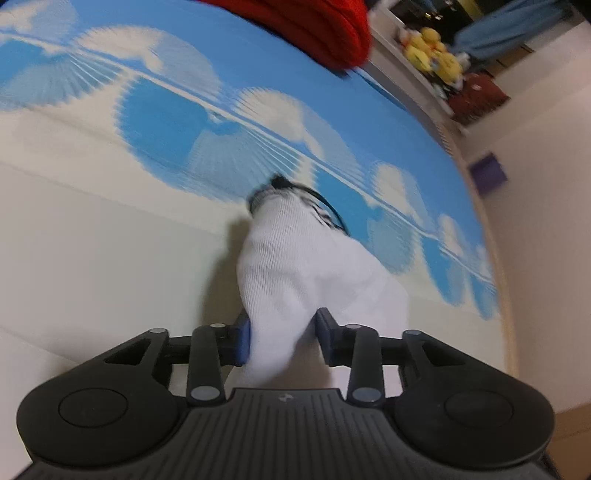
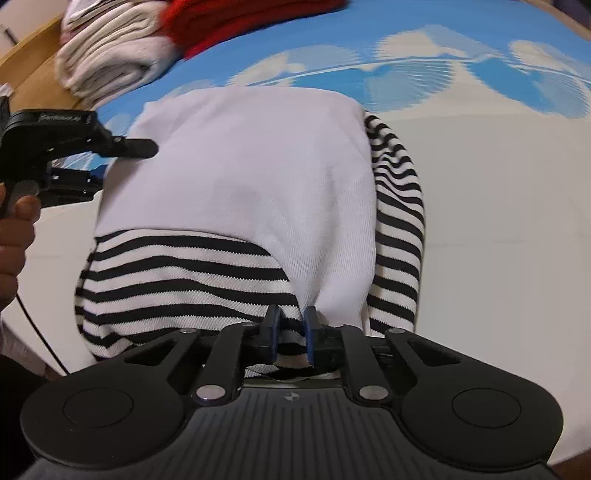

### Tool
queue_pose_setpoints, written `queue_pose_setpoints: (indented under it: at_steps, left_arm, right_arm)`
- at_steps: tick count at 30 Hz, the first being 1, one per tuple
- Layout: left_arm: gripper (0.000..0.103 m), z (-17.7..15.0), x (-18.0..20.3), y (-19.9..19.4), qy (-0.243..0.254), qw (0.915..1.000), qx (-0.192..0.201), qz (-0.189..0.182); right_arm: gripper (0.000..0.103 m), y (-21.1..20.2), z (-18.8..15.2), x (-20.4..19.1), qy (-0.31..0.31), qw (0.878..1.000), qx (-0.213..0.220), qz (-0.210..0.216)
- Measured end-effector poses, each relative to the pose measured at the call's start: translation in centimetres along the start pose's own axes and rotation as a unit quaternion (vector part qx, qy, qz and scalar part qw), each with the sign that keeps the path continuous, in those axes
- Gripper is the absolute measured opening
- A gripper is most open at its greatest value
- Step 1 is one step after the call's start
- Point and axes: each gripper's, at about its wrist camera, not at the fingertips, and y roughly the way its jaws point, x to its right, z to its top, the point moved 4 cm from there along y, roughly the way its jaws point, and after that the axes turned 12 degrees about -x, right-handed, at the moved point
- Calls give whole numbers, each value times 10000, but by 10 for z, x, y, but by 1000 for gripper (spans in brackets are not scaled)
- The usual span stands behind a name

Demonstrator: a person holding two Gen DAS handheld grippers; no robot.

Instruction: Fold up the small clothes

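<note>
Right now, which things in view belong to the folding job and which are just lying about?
In the job: white garment with striped sleeves, left gripper, right gripper.
Lying about: red knit, folded white stack, yellow plush toys, purple box.

The garment [image 2: 255,192] lies spread on the table [image 2: 498,258], its plain part folded over the striped part, which shows at 3 and 7 o'clock. The right gripper [image 2: 291,332] sits at its 6 o'clock edge, cloth between the fingers [image 2: 311,332]. The left gripper [image 2: 92,162] is at 9 o'clock (a hand [image 2: 16,236] behind it). At 11 o'clock a stack of folded clothes [image 2: 110,62] rests on the table. From the left wrist, cloth [image 1: 295,277] runs from between its fingers [image 1: 244,338] toward 12 o'clock.
</note>
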Motion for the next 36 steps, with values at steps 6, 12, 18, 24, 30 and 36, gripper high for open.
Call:
queue_pose_setpoints:
  at_steps: [6, 12, 18, 24, 30, 36]
  left_arm:
    - [45, -5, -1, -45, 440, 9977, 466, 220]
    - [45, -54, 34, -66, 1657, 9834, 190, 715]
    - [45, -116, 29, -20, 2050, 9750, -371, 776]
    - [43, -128, 30, 20, 2459, 9554, -968, 1320]
    - [43, -136, 28, 21, 2689, 9482, -965, 1386]
    - [46, -126, 23, 2, 2363, 9635, -808, 962]
  right_arm:
    - [6, -1, 8, -9, 41, 9999, 71, -103]
    - [0, -8, 5, 1, 369, 9989, 254, -152]
    - [4, -31, 0, 23, 787, 9937, 770, -204]
    - [53, -26, 4, 30, 1039, 9906, 871, 203]
    - [26, -4, 14, 29, 979, 9925, 737, 50]
    - [0, -33, 20, 35, 1102, 9850, 1312, 194]
